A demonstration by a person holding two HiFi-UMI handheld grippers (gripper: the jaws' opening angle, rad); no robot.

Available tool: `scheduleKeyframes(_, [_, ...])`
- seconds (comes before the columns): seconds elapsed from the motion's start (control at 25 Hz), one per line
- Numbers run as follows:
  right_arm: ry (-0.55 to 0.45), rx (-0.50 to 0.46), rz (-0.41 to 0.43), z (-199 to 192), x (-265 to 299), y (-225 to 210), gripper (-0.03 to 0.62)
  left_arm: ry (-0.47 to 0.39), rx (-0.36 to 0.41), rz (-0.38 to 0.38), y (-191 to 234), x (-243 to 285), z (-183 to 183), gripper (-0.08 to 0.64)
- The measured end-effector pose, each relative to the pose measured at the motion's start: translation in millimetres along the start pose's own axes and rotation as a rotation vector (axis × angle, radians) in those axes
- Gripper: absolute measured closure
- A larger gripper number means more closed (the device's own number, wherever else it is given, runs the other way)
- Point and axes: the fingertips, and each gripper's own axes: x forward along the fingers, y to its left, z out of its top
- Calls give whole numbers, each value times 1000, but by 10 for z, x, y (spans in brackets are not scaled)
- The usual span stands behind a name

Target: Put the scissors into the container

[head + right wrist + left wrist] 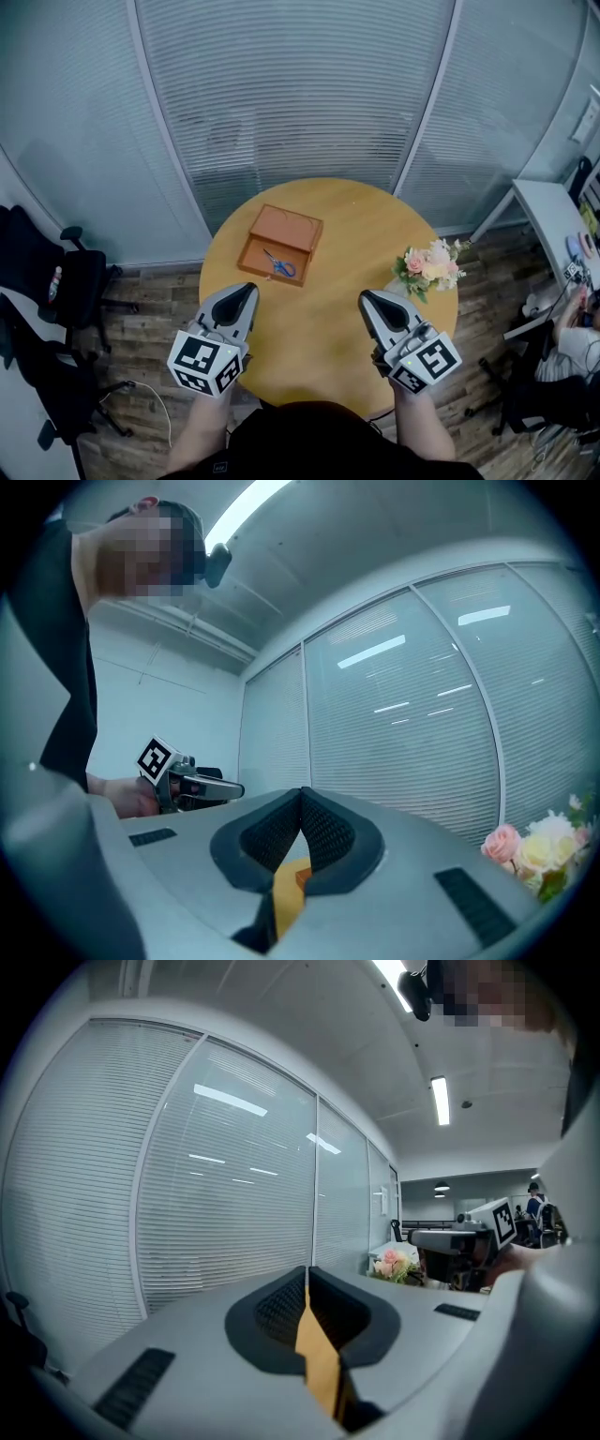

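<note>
- One curved glass wall (300,103) with closed blinds runs behind everything, split into panes by white posts.
- One wood-plank floor (150,314) lies below it.
- One round wooden tabletop (328,319) stands in front of the wall and carries the container and the flowers.
- Two black office chairs (70,281) stand on the floor well to the left of the tabletop, one behind the other.
- One white desk (553,216) shows at the right edge, apart from the tabletop.
- Two hand-held grippers are held over the near edge of the tabletop, one in each hand, both pointing away from the person.
- The left hand-held gripper (249,289) has its jaws pressed together at the tips, with nothing between them; only tabletop shows through the slot lower down.
- The right hand-held gripper (366,296) also has its jaws fully together, tip to tip, and is empty.
- The two are well apart from each other, and neither touches anything on the tabletop.
- One brown wooden container (287,228) sits on the far left part of the tabletop, its lid lying open behind the tray.
- One bunch of pink and cream flowers (429,267) lies at the right edge of the tabletop, well apart from the container.
- One pair of blue-handled scissors (279,265) lies flat inside the tray of the container, beyond the tip of the left hand-held gripper.
</note>
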Motion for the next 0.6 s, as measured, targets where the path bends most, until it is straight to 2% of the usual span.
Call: scheduleKeyframes(0.6, [23,-3,12,-59,23,36,557,8,-3,-4,-68,-13,-55,538])
